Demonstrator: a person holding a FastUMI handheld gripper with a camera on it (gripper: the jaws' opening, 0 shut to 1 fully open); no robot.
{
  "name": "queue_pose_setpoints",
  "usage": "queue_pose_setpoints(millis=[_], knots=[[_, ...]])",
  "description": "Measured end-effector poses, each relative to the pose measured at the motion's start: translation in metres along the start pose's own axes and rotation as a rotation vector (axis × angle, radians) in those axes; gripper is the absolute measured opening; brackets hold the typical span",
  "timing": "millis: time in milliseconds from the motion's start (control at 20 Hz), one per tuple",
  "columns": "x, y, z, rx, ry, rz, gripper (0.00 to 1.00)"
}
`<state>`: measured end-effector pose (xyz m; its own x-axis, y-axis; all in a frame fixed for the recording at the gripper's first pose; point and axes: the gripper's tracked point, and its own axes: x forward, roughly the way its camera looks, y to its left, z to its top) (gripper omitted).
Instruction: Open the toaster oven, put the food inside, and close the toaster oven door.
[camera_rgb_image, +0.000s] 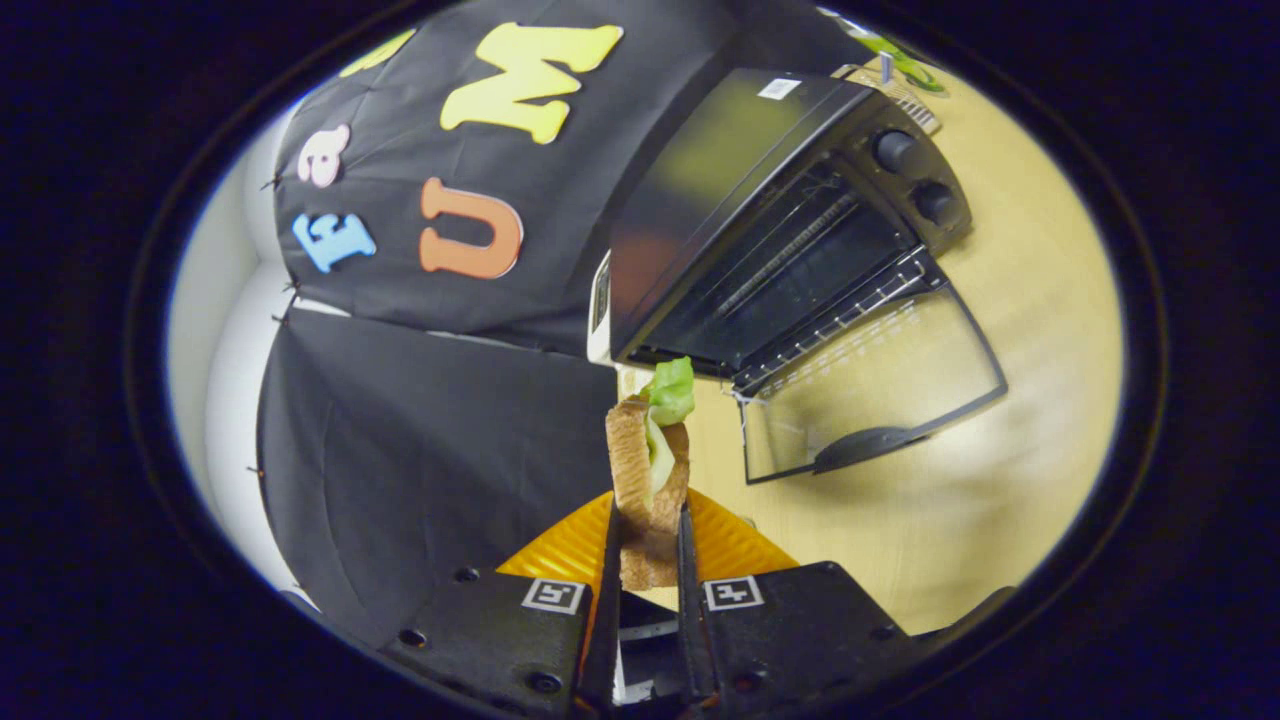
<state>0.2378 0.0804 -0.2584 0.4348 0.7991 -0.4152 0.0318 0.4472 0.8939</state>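
Toaster oven (790, 200) sat in the upper right of the frame on a pale wooden table (1020, 330), tilted in the view because the gripper itself was rolled to one side. Its glass door (870, 385) lay folded down and fully open toward the lower right, handle (860, 447) at the outer edge, so the dark cavity and its wire rack (835, 310) faced the approach with nothing across the mouth. Two knobs (915, 175) stood on the panel at the far right of the oven.

Below the oven's lower left corner, in the middle of the frame, a sandwich (650, 470) of brown bread with green lettuce sticking out at its top was clamped edgewise in the gripper (648, 545), both fingers pressing on the bread slices from either side. Held that way, I judged, the slices stayed together and the free end pointed forward for sliding onto the rack. An orange ridged plate (730, 540) showed just behind the fingers at lower centre, probably the place the food came from.

By the look of it, the opening step was done and the sandwich was in the air, short of the cavity; placing it and shutting the door remained.
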Motion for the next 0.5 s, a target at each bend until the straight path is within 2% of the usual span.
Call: queue_pose_setpoints(millis=[200, 500], knots=[[0.024, -0.021, 0.040, 0.091, -0.085, 0.016, 0.30], [0.053, -0.050, 0.094, 0.162, -0.248, 0.018, 0.30]])
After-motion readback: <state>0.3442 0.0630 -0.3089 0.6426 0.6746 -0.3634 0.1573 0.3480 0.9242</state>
